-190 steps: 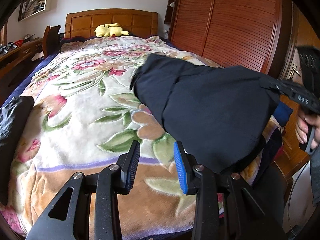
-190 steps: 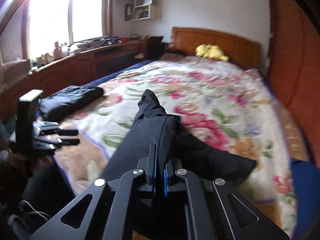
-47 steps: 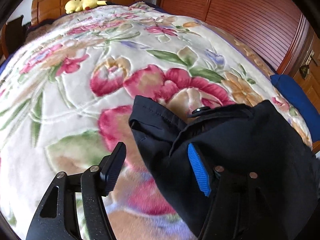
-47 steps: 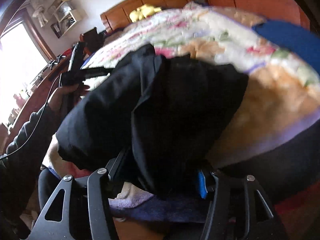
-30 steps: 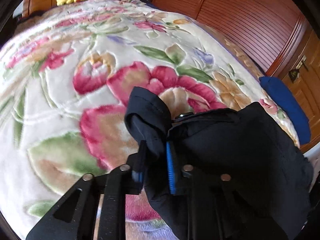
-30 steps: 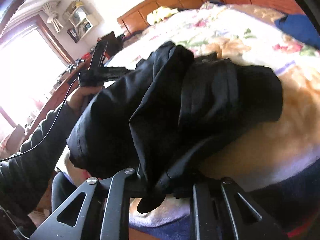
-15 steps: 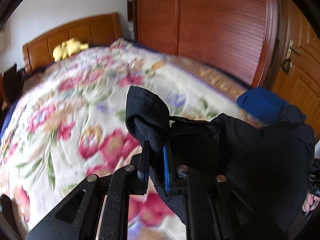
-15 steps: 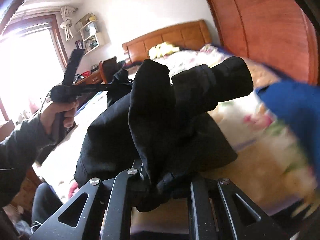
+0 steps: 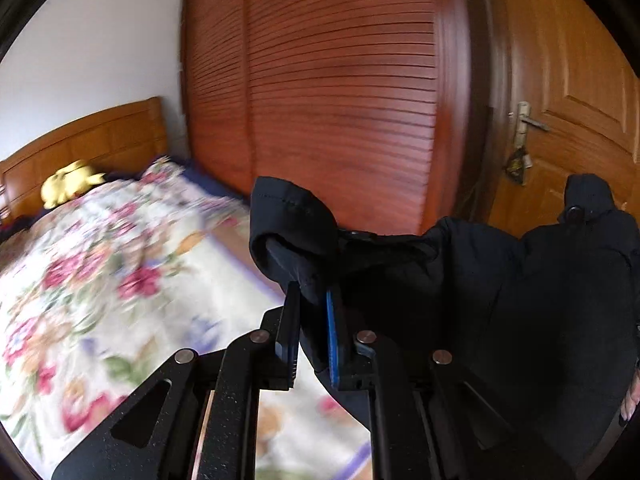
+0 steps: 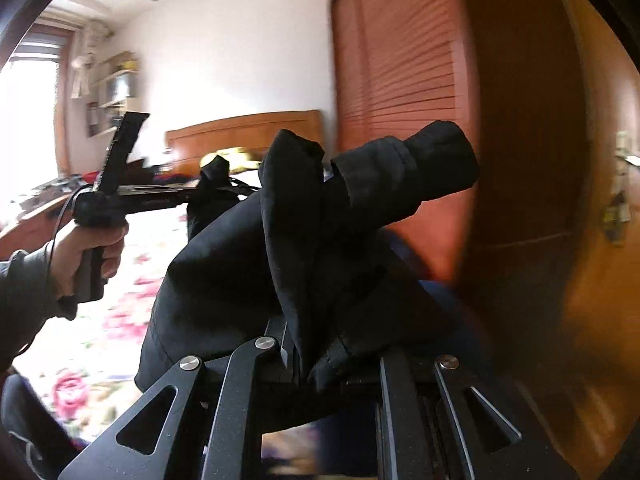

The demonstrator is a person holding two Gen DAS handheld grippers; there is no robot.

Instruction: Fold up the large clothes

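Note:
A large black padded garment (image 9: 500,300) hangs in the air between my two grippers, above the foot of the bed. My left gripper (image 9: 312,320) is shut on one bunched black corner that sticks up above its blue pads. My right gripper (image 10: 320,356) is shut on another thick fold of the same garment (image 10: 320,240), which covers its fingertips. In the right wrist view the left gripper (image 10: 200,192) shows at mid-left, held in a hand, with cloth stretched from it.
The bed with a floral blanket (image 9: 100,300) lies below and to the left. A yellow plush toy (image 9: 68,184) sits by the wooden headboard (image 9: 80,140). A slatted red-brown wardrobe (image 9: 340,100) and a wooden door (image 9: 568,100) stand close on the right.
Both grippers closed on the garment about a second ago and have since lifted it clear of the blanket. Both views have tilted up toward the wardrobe and door.

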